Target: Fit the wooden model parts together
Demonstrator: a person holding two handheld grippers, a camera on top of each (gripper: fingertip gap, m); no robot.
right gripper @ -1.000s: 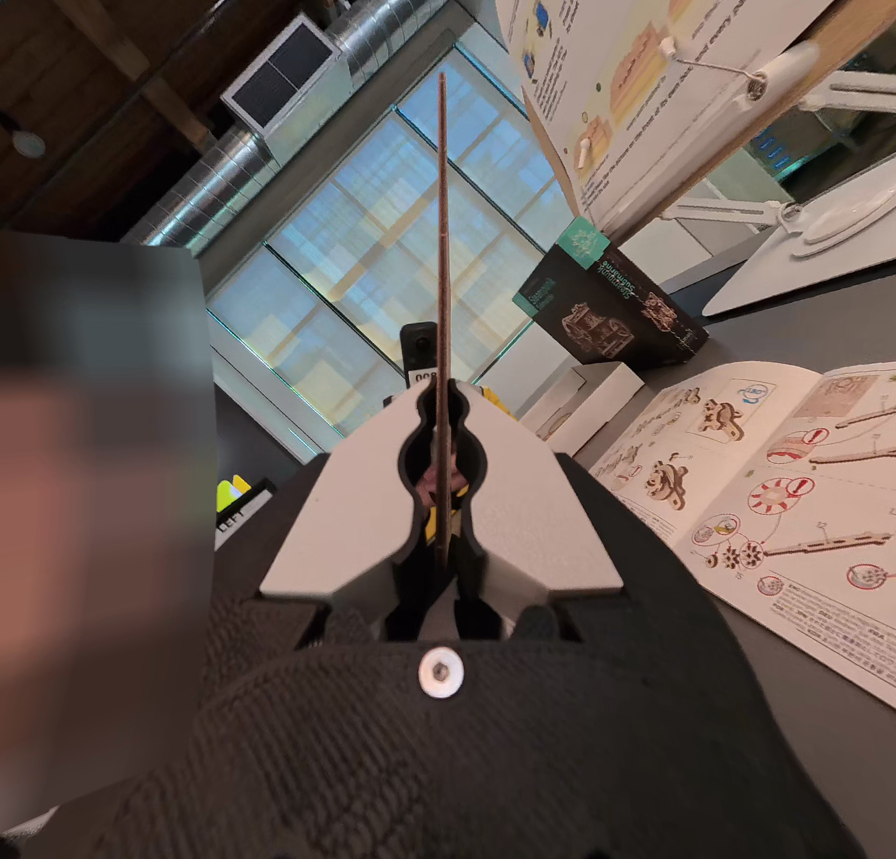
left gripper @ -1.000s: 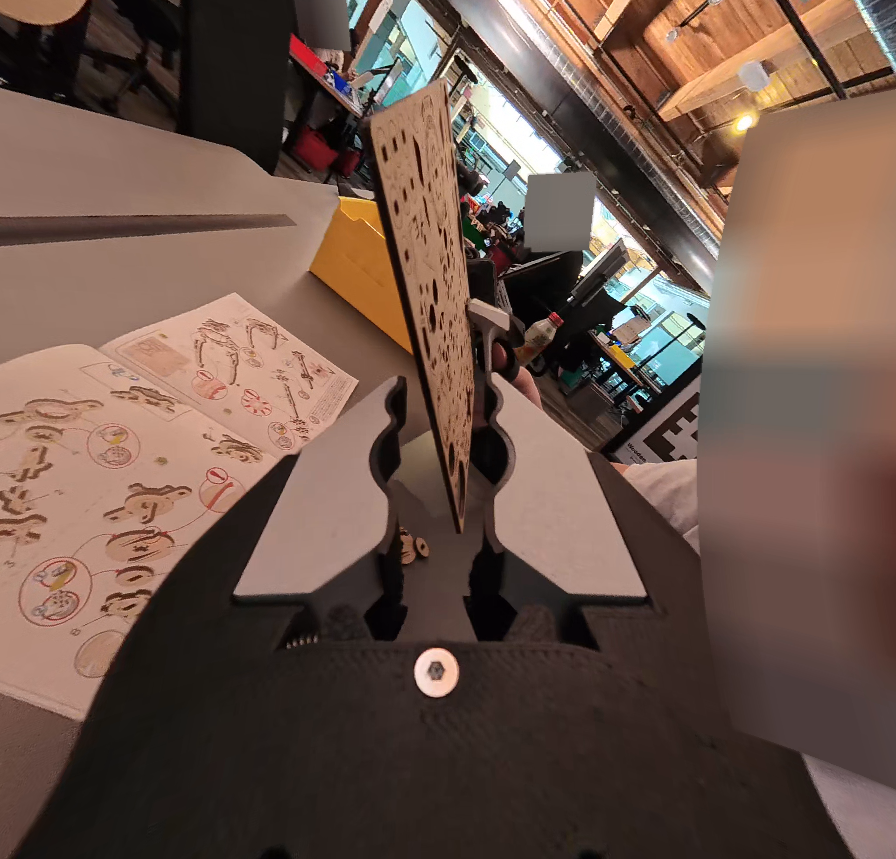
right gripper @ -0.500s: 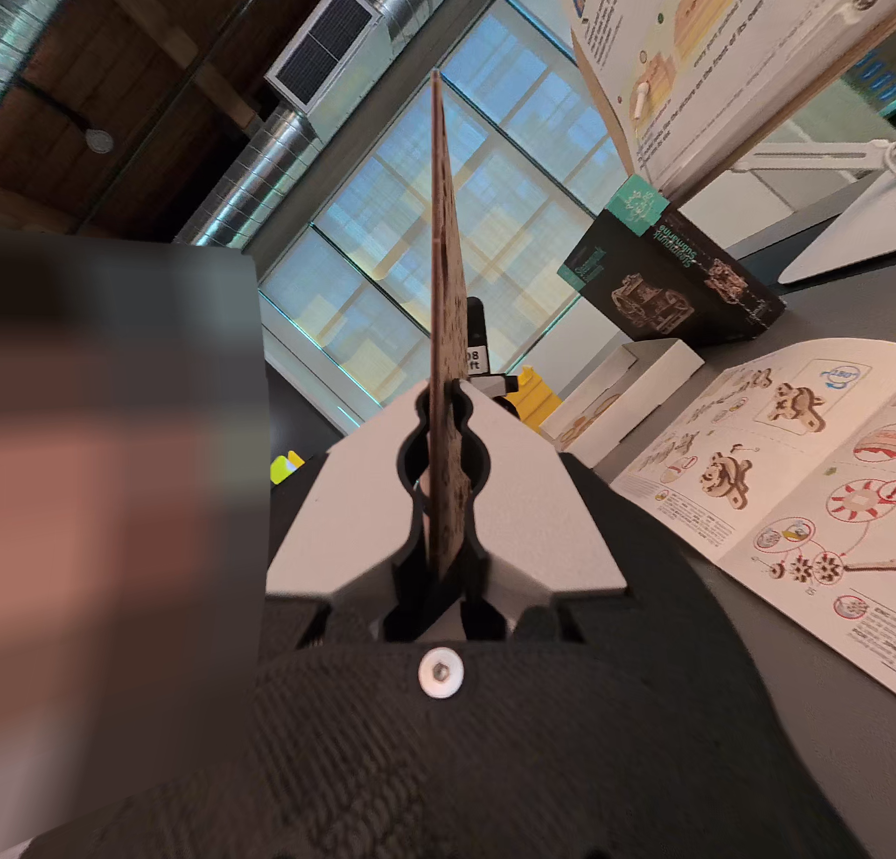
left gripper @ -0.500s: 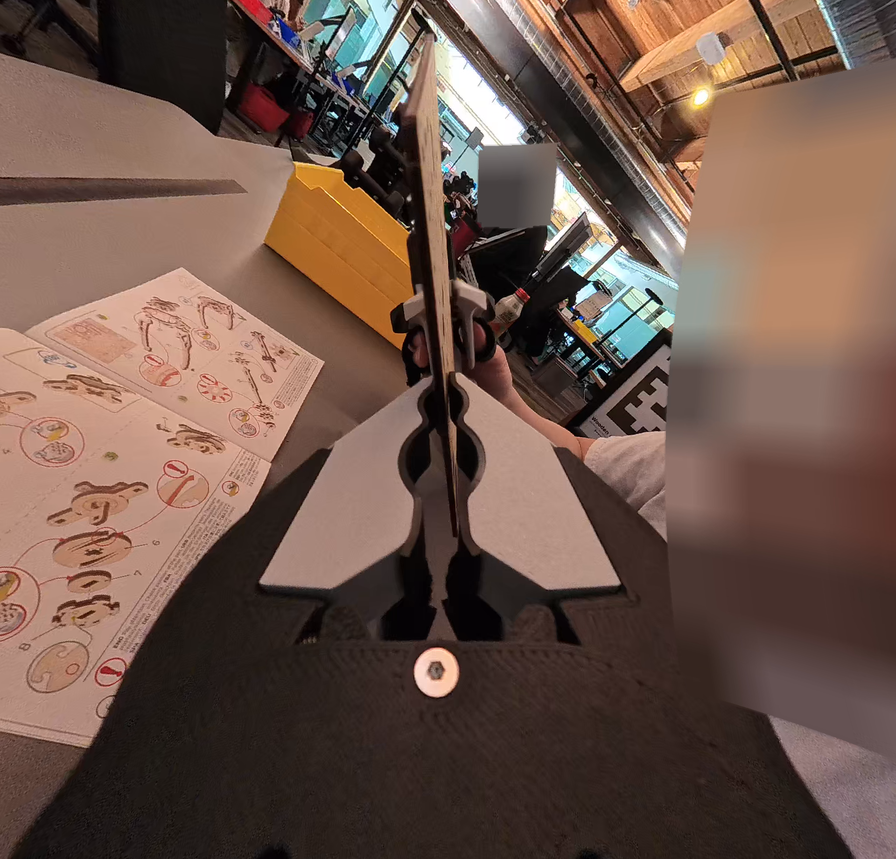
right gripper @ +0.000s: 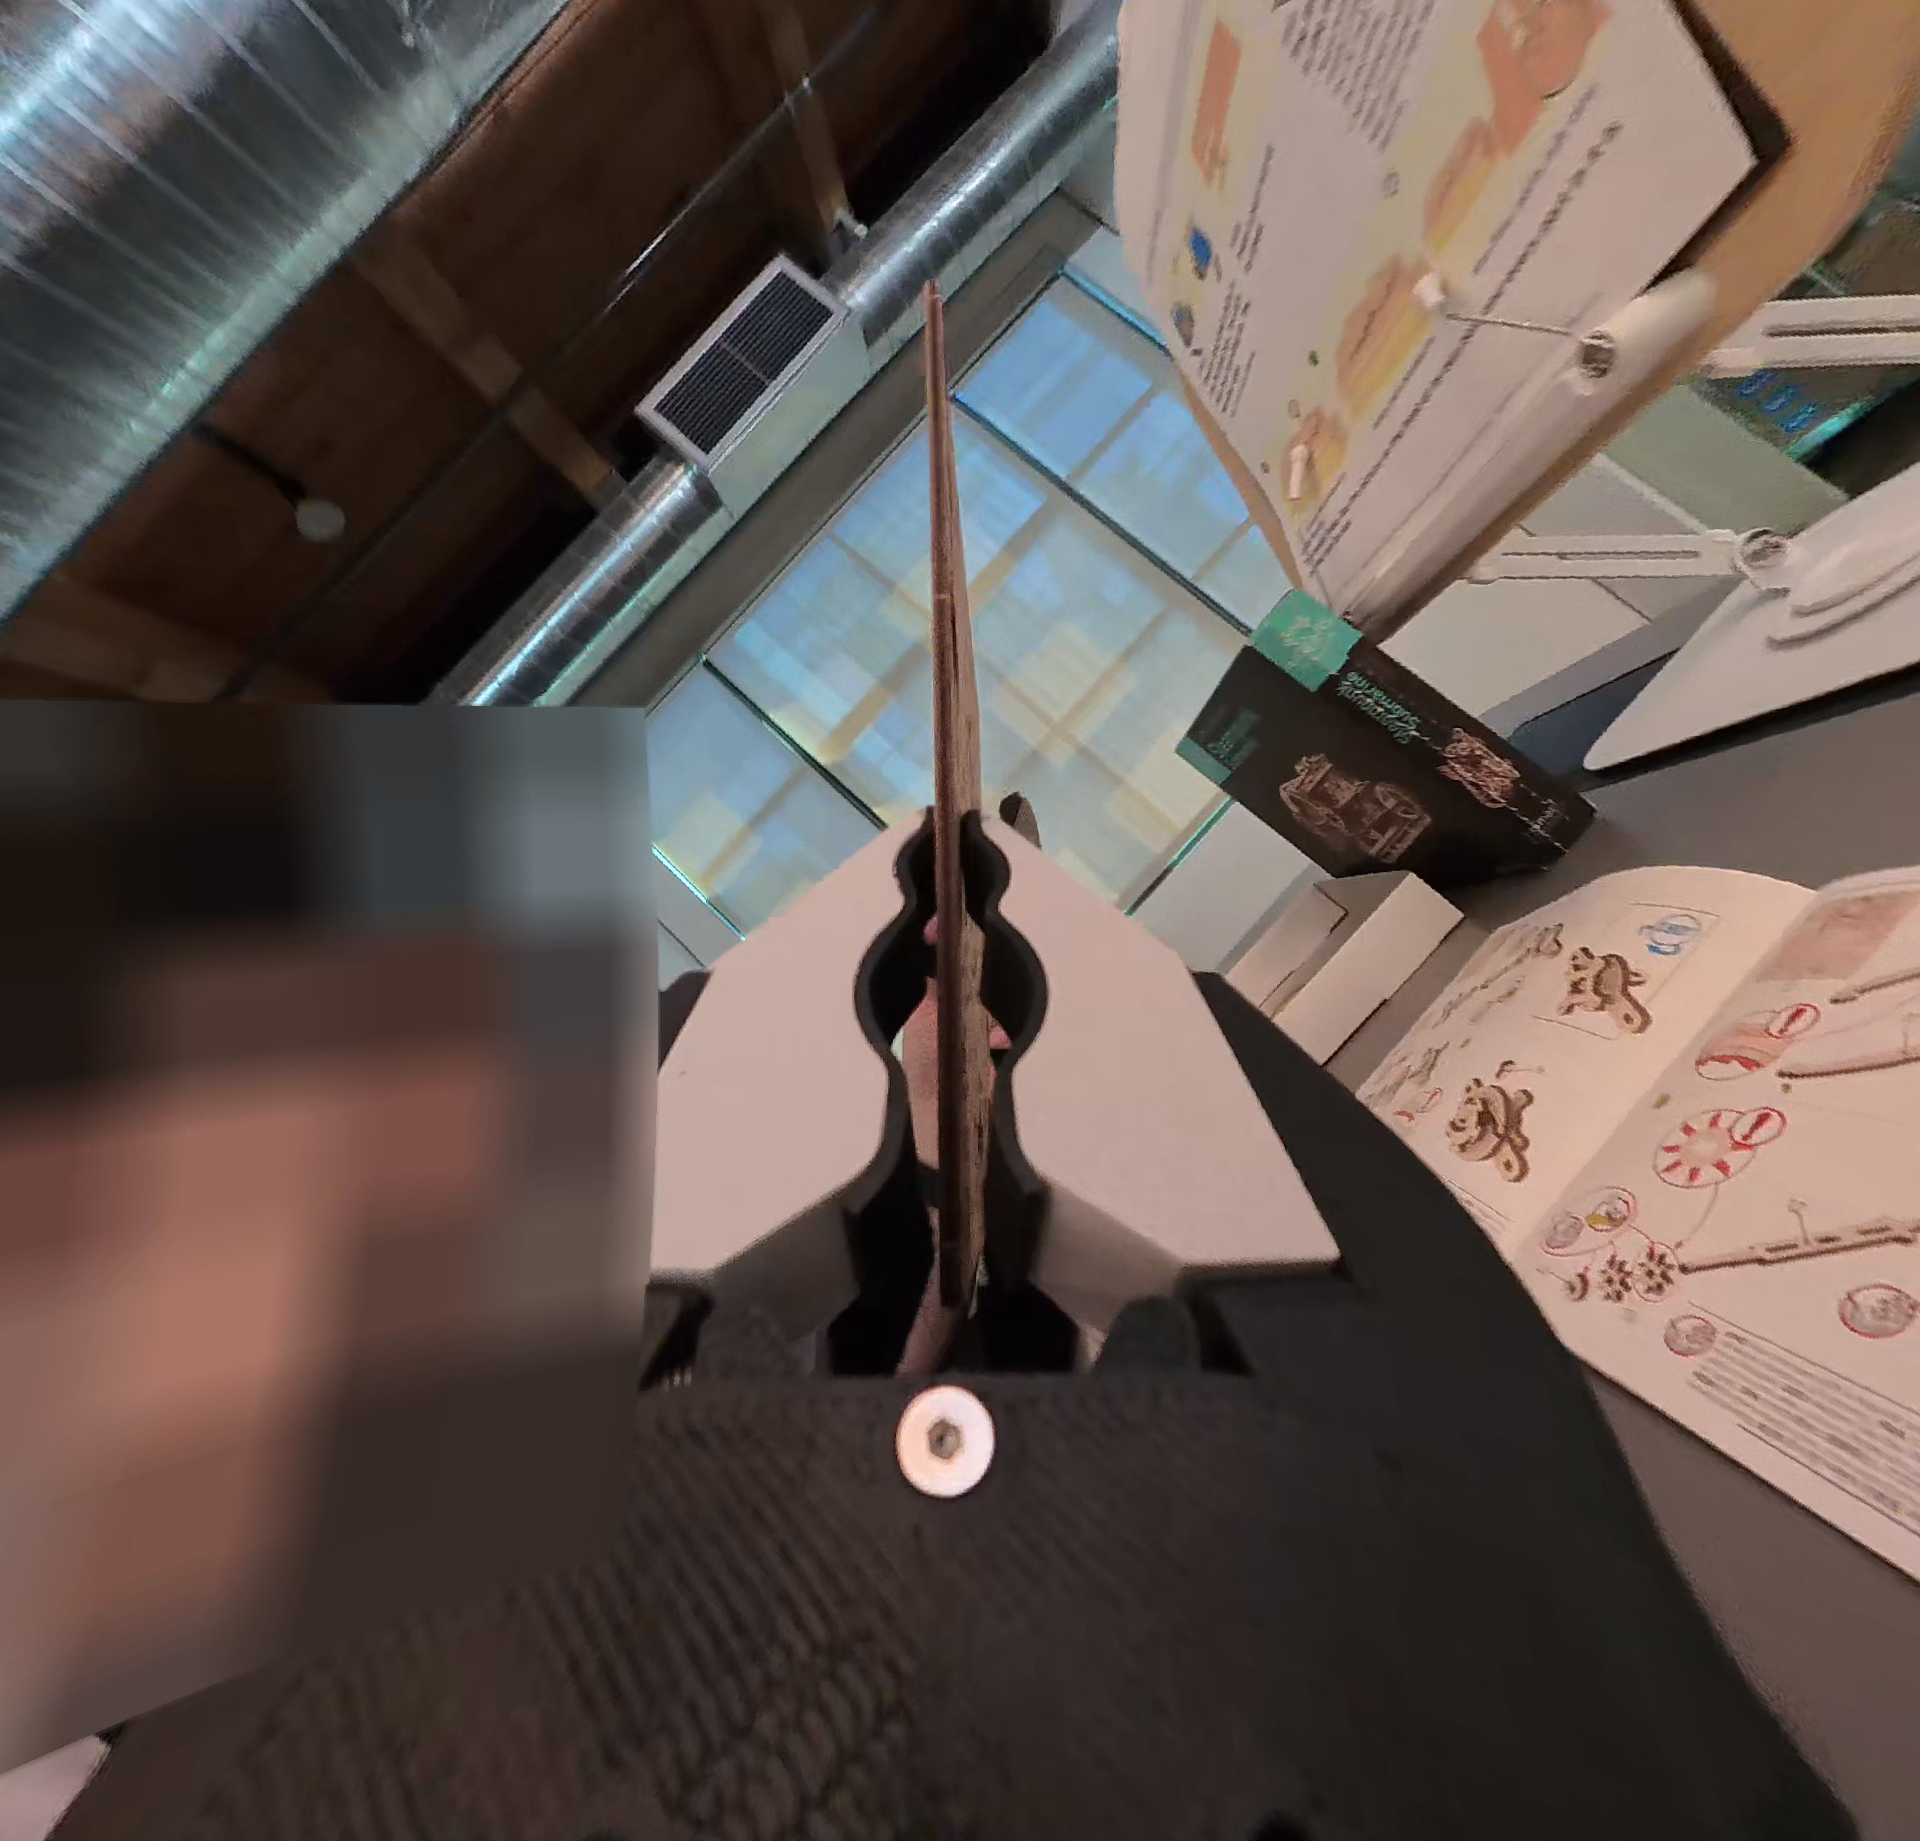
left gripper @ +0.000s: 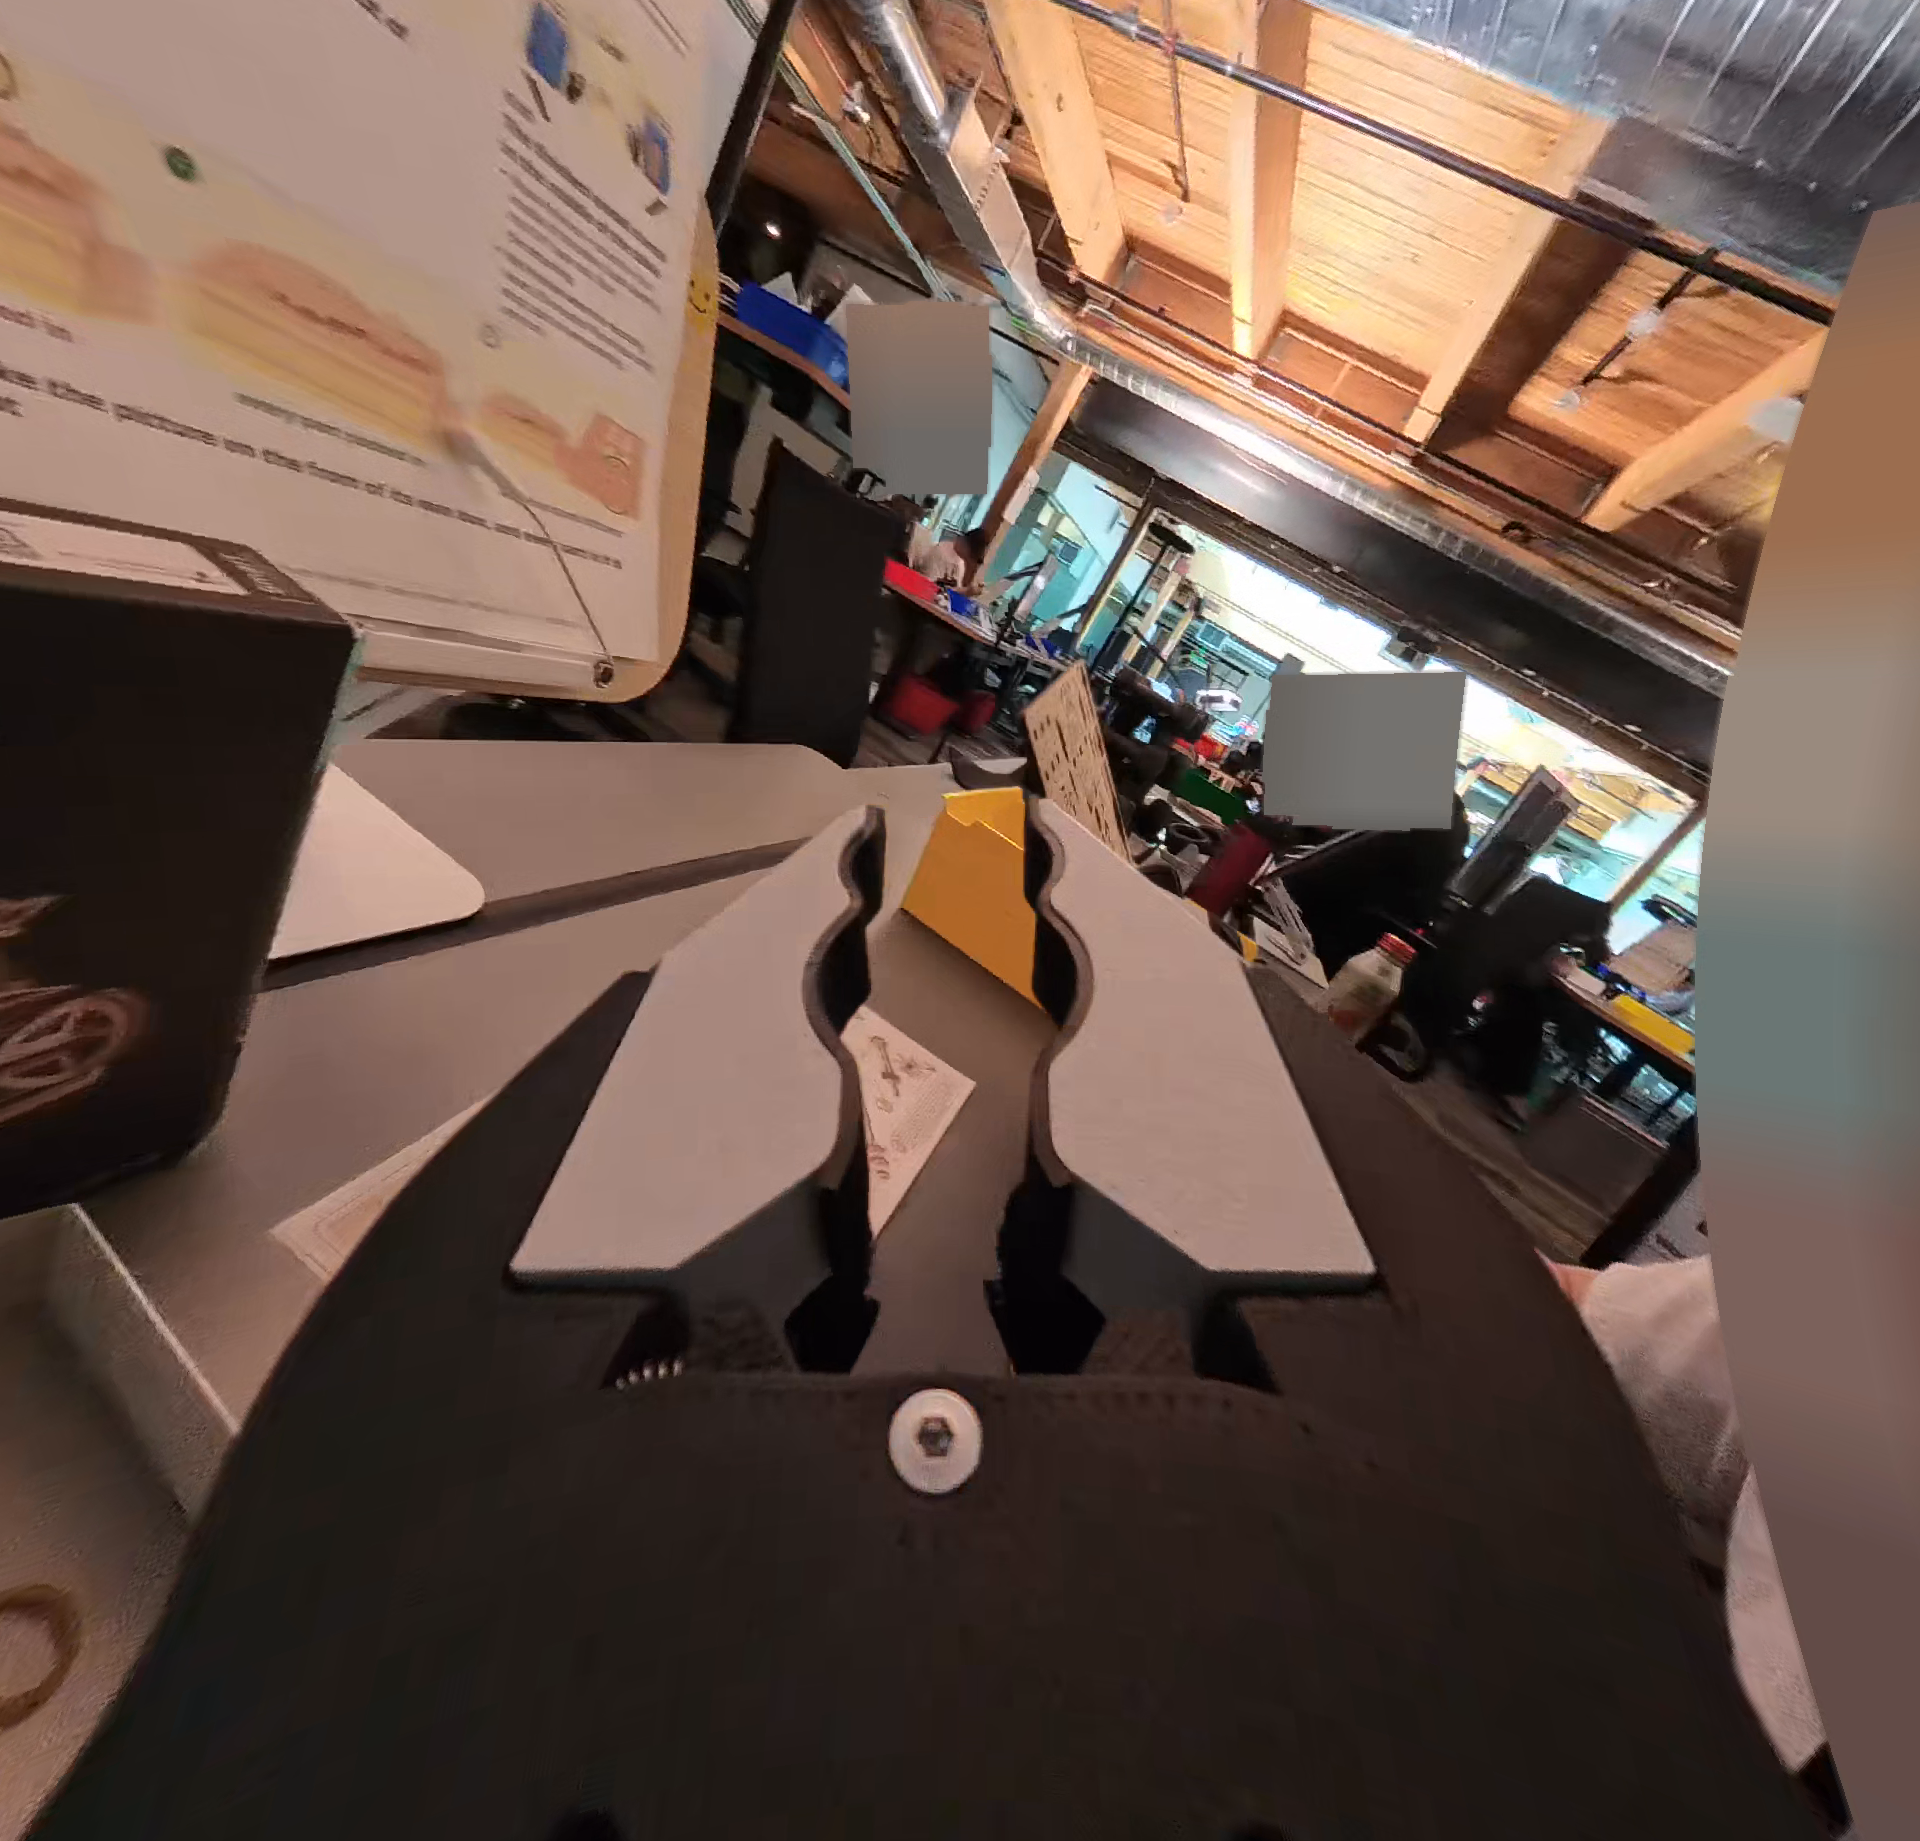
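Observation:
My right gripper (right gripper: 948,841) is shut on a thin wooden parts sheet (right gripper: 948,596). I see the sheet edge-on, standing straight up between the fingers, held above the grey table. My left gripper (left gripper: 951,825) is open and empty, with nothing between its fingers. In the left wrist view the same perforated wooden sheet (left gripper: 1075,752) shows farther off, just past my right fingertip, apart from the left gripper.
An open instruction booklet (right gripper: 1662,1168) lies on the grey table at the right. A dark kit box (left gripper: 125,856) is close on the left, over a white box (right gripper: 1340,939). A yellow bin (left gripper: 971,887) stands ahead. A poster board (left gripper: 312,285) on a white stand leans over the table. The tips of one gripper are about 20 cm away from the tips of the other.
My left gripper has let go of the wooden sheet, opened, and swung away from it toward the dark box. My right gripper still grips the sheet.

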